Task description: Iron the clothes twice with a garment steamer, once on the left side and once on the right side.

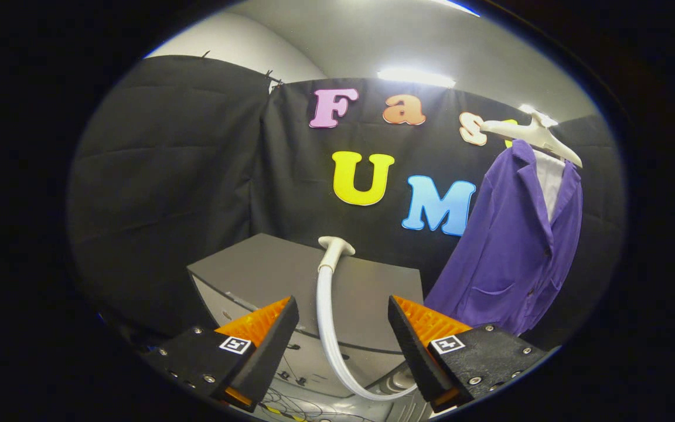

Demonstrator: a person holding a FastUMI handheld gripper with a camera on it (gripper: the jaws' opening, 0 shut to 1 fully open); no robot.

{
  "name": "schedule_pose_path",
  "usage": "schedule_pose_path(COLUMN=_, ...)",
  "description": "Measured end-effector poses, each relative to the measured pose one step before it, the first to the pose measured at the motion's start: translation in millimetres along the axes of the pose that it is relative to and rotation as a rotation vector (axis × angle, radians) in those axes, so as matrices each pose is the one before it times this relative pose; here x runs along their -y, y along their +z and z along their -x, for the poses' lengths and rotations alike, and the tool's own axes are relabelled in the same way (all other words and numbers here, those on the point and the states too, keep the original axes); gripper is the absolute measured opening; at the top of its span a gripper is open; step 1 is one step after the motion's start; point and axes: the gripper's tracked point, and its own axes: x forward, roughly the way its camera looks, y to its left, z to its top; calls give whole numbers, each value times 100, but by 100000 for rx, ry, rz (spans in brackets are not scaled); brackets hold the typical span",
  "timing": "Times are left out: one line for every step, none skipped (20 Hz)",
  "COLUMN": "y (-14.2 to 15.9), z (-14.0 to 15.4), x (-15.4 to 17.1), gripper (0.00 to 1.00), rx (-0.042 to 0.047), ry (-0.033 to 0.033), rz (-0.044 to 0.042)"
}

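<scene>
The gripper [343, 334] is nearest the camera, its two fingers spread wide apart and holding nothing. Between them runs the white steamer hose [327, 328], which curves up from the base unit below the fingers to the steamer head [336, 245], standing upright just beyond the fingertips over the grey box [267, 269]. The head appears light and rigid, with smooth plastic that may slip; the hose is flexible and will drag and spring back when lifted. The neck below the flared nozzle looks like the firmest place to grasp, with the fingers closing across it. The purple jacket [513, 252] hangs on a white hanger [539, 136], beyond and to the right of the right finger, well apart from the head; it is soft and will swing under pressure. The gripper points level and forward, centred on the hose, with the jacket off its axis.
</scene>
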Motion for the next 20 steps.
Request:
schedule_pose_path(y=906, z=-1450, x=105, gripper=95, rx=-864, ry=-1982, rz=-2324)
schedule_pose_path(y=1052, z=-1717, x=-196, gripper=95, rx=-145, ry=-1393, rz=-1984)
schedule_pose_path(y=682, z=-1816, x=-518, gripper=95, rx=-1070, ry=-1002, rz=-1526)
schedule_pose_path(y=572, z=-1875, x=-278, gripper=95, rx=-1364, ry=-1765, rz=-952)
schedule_pose_path(y=391, z=-1835, x=-222, gripper=95, rx=-1808, ry=-1734, rz=-780)
schedule_pose_path(y=283, z=-1993, x=-379, gripper=95, rx=-2905, ry=-1649, rz=27)
schedule_pose_path(y=136, z=-1944, x=-344, gripper=95, rx=-2839, ry=-1825, rz=197)
schedule_pose_path(y=-110, z=-2143, x=-326, gripper=95, rx=-4425, ry=-1753, rz=438)
schedule_pose_path(y=-417, z=-2090, x=-600, gripper=95, rx=-4935, ry=-533, rz=357)
schedule_pose_path(y=-128, z=-1994, x=-457, gripper=95, rx=-4772, ry=-677, rz=344)
schedule_pose_path(y=-368, z=-1642, x=-103, gripper=95, rx=-4703, ry=-1527, rz=-175)
schedule_pose_path(y=-471, z=-1930, x=206, gripper=95, rx=-4940, ry=-2266, rz=-1075)
schedule_pose_path(y=-308, z=-1645, x=-463, gripper=95, rx=-4818, ry=908, rz=-861)
schedule_pose_path(y=-188, z=-1370, x=-10, gripper=95, rx=-4240, ry=-836, rz=-760)
schedule_pose_path(y=-189, z=-1375, x=-93, gripper=95, rx=-3757, ry=176, rz=-1934)
schedule_pose_path(y=-7, z=-1134, x=-413, gripper=95, rx=-3625, ry=1455, rz=-2038)
schedule_pose_path(y=96, z=-967, x=-404, gripper=95, rx=-2359, ry=1786, rz=-2804)
schedule_pose_path(y=323, z=-766, x=-372, gripper=95, rx=-1955, ry=2143, rz=-2520)
schedule_pose_path(y=-238, z=-298, x=-251, gripper=95, rx=-2036, ry=1194, rz=-3078)
schedule_pose_path(y=-15, z=-272, x=-165, gripper=95, rx=-1507, ry=721, rz=-1987)
